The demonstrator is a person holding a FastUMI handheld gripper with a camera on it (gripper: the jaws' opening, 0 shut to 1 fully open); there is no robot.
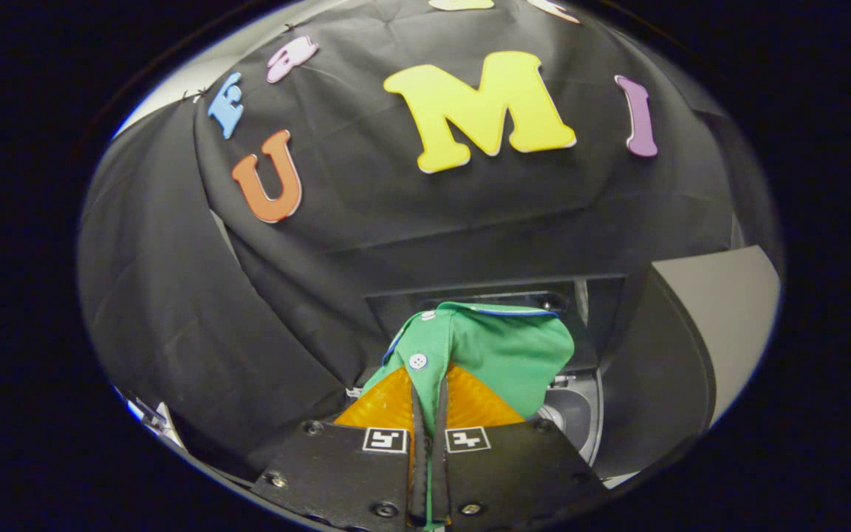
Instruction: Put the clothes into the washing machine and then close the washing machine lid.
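A green garment (pixel 503 351) with white buttons and a blue-edged collar hangs bunched over my fingertips. My gripper (pixel 429 403) is shut on the green garment, a thin fold of cloth pinched between the two fingers. Just beyond and below the garment lies the washing machine (pixel 580 414), its pale rim and drum opening partly hidden by the cloth. The machine's dark lid (pixel 662 369) stands raised to the right of the fingers, with a grey panel (pixel 728 310) behind it.
The black cloth wall (pixel 396 236) of the booth drapes close behind the machine and down its left side. A dark back panel of the machine (pixel 499 292) runs across just above the garment.
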